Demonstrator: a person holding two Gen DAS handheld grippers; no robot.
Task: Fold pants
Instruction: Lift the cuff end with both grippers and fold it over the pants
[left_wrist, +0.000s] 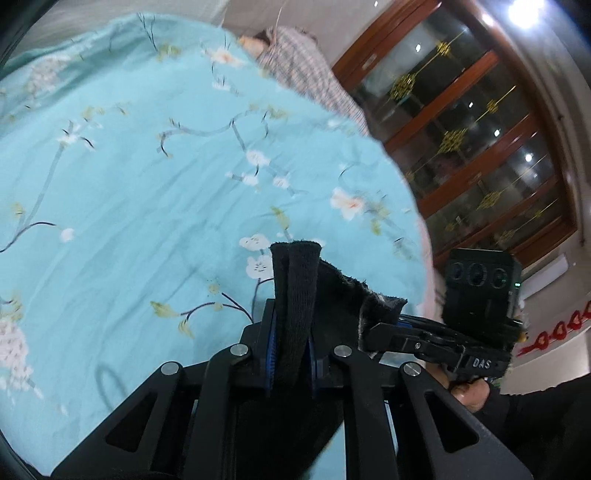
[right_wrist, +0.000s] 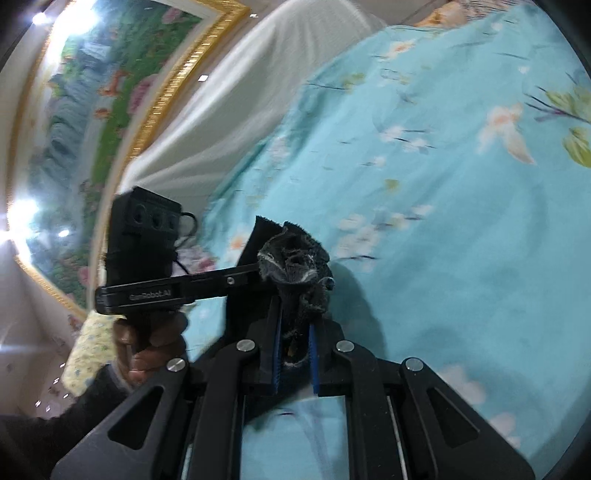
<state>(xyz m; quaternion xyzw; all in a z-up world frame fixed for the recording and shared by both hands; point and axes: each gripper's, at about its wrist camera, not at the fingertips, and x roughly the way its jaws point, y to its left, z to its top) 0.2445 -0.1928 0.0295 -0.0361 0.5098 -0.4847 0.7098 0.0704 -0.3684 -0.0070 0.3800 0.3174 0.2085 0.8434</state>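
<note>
Each camera rides low behind its own gripper, looking along the fingers and down onto the blue floral bedspread (left_wrist: 147, 177). Both views share that bedspread (right_wrist: 443, 221) and the black pants (left_wrist: 295, 295); the left view catches the right gripper (left_wrist: 373, 328) at three o'clock, the right view the left gripper (right_wrist: 255, 269) at nine o'clock.

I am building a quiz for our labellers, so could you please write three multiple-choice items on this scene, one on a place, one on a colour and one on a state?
1. Where is the framed painting?
A. On the wall beyond the bed
B. Flat on the bed
C. Held in a tool

2. What colour is the bedspread's ground?
A. Red
B. Turquoise
C. Black

3. What state is the left tool in?
A. Wide open, empty
B. Shut on the pants
C. Out of view

Answers:
1 A: the painting with its gold frame hangs on the wall past the bed's edge.
2 B: the bedspread is turquoise with pale blossoms.
3 B: the left tool has its blue pads pressed on the black pants; the right tool grips them too.
</note>
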